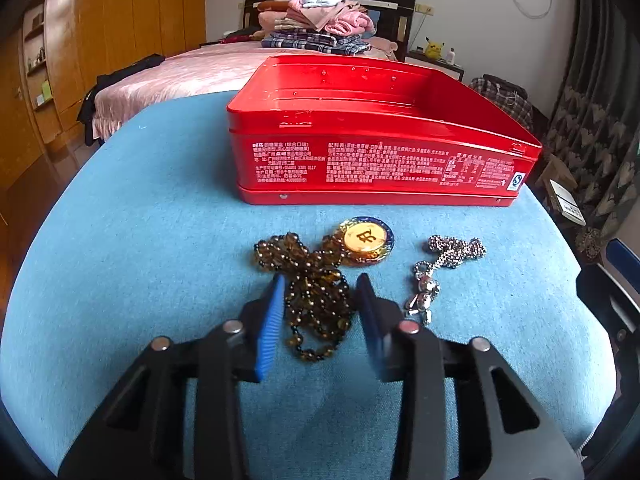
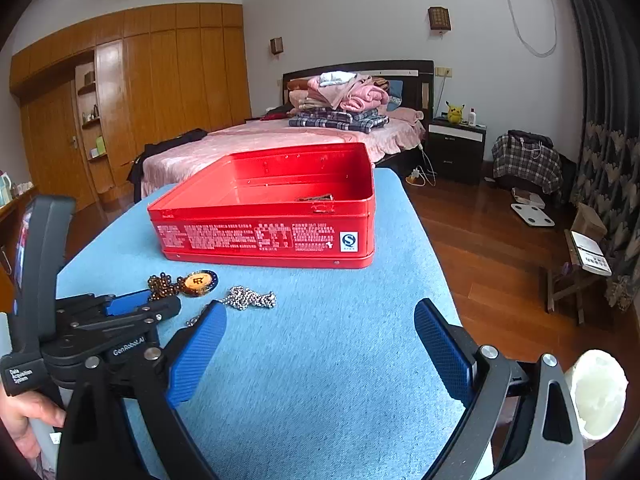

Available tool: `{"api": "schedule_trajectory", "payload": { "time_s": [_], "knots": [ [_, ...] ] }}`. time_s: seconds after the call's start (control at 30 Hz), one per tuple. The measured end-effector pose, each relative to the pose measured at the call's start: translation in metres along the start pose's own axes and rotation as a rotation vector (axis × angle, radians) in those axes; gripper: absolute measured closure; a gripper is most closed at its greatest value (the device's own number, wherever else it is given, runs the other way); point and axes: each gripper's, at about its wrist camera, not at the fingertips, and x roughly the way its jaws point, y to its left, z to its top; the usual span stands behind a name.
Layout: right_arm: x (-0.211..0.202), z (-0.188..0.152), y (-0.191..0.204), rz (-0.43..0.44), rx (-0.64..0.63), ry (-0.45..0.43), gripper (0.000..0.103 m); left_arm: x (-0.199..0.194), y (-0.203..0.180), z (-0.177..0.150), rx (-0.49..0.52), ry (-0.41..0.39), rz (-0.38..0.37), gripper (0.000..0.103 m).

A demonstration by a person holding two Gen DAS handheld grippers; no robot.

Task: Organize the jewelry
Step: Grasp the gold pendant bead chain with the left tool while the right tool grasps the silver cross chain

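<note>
Left wrist: left tongs (image 1: 320,280) straddle brown beads (image 1: 316,300), ungripped; silver chain (image 1: 452,252) beside; right tongs (image 2: 320,312) wide, empty.

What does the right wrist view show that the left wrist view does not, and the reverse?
Only the right wrist view shows the wide-open right gripper over bare cloth and a brownish item inside the red tin. Only the left wrist view shows the left gripper straddling the brown bead necklace, and that the silver chain has a charm. Both show tin, beads, gold medallion, chain and blue cloth.
</note>
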Motion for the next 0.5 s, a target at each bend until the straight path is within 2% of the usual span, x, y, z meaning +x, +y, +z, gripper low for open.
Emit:
{"api": "schedule_trajectory", "payload": {
  "time_s": [0.27, 0.5],
  "knots": [
    [0.008, 0.000, 0.005, 0.029, 0.012, 0.046, 0.010, -0.005, 0.007, 0.001, -0.026, -0.020, -0.036, 0.081],
    [0.021, 0.001, 0.027, 0.078, 0.010, 0.098, 0.010, -0.012, 0.025, 0.000, -0.044, -0.033, -0.014, 0.082]
  ]
}}
